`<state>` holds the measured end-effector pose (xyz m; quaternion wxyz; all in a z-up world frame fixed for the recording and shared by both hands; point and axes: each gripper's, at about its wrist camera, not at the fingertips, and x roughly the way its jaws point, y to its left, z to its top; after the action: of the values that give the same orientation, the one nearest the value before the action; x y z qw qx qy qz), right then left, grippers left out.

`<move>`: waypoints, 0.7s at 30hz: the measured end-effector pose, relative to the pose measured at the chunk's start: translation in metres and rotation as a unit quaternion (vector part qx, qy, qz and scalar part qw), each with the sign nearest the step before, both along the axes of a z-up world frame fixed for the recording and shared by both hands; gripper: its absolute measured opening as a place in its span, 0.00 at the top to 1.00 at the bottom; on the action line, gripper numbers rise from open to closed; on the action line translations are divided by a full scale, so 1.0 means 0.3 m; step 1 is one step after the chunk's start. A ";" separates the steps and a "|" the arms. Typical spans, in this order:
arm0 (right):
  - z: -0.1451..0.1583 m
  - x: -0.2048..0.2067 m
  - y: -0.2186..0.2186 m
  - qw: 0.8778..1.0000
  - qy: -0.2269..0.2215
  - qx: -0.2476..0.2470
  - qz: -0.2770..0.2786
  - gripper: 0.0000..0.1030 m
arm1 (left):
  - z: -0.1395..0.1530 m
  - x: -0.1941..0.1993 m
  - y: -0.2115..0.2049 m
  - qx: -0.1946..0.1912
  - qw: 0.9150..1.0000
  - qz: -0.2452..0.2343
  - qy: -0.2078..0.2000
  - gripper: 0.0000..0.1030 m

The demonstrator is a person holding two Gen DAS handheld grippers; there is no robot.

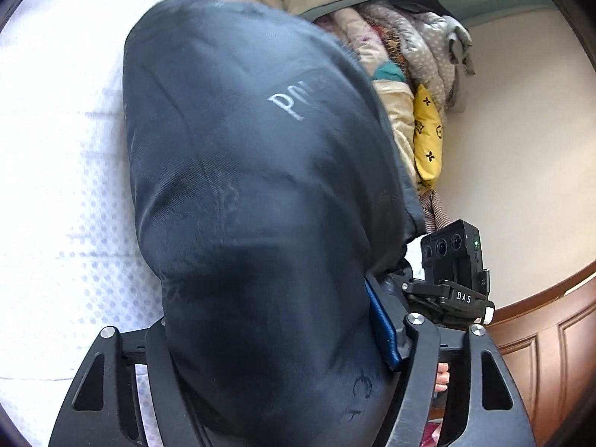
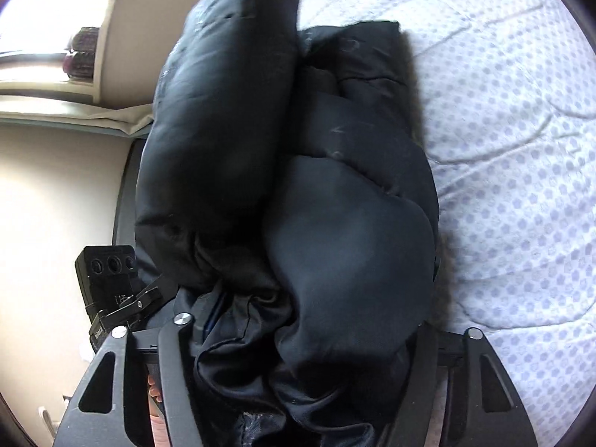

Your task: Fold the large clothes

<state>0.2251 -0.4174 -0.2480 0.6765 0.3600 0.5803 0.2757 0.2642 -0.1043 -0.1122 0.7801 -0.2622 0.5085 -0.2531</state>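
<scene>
A bulky dark puffer jacket with pale lettering fills the left wrist view and lies bunched on the bed. My left gripper is shut on its near end, with the padding bulging between both fingers. In the right wrist view the same jacket shows as two thick rolls side by side. My right gripper is shut on the crumpled lining and padding at the near edge. The two grippers sit close together: the right one's camera block shows beside the jacket, as does the left one's. The fingertips are buried in fabric.
The bed cover is white with pale blue dots. A pile of folded quilts and a yellow patterned pillow stand against a cream wall. Brown wood panelling is at the lower right. A window ledge is at the far left.
</scene>
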 end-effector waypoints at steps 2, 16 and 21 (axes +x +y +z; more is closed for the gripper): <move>0.020 -0.004 0.010 1.000 -0.007 0.001 -0.002 0.43 | 0.042 -0.002 -0.008 0.010 1.000 -0.003 -0.019 0.31; 0.187 0.003 0.247 0.996 -0.071 0.027 0.043 0.46 | 0.283 -0.119 0.169 0.041 0.993 0.027 -0.108 0.31; 0.229 -0.001 0.365 0.993 -0.086 0.041 0.063 0.46 | 0.323 -0.180 0.287 0.046 0.990 0.054 -0.123 0.31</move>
<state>0.2248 -0.3080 -0.1793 0.6901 0.3251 0.5293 0.3713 0.2102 -0.0181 -0.0154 0.8605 -0.2198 0.4051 -0.2169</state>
